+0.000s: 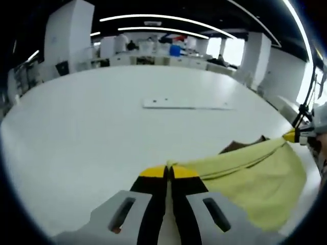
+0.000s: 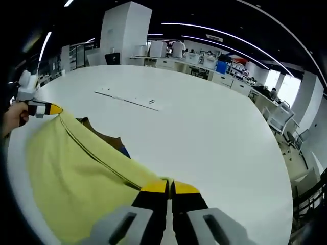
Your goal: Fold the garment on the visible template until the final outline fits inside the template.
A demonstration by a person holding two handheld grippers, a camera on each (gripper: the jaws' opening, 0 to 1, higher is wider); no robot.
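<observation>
Garment (image 1: pixel 255 171), pale yellow cloth, hangs stretched above a white table (image 1: pixel 102 117) in the left gripper view. The left gripper (image 1: pixel 169 171), jaws pressed together, pinches one corner of its seamed edge; the right gripper (image 1: pixel 295 135) pinches the far corner at the view's right side. A brown piece (image 1: pixel 240 145) peeks from behind.

In the right gripper view the right gripper (image 2: pixel 169 187) is clamped on the garment (image 2: pixel 71 184) with the left gripper (image 2: pixel 48 108) opposite, held in a hand (image 2: pixel 13 118). The taut edge is the long axis, running gripper to gripper. Judging by this, both ends should travel level and equally taut, so the fold lands straight.
</observation>
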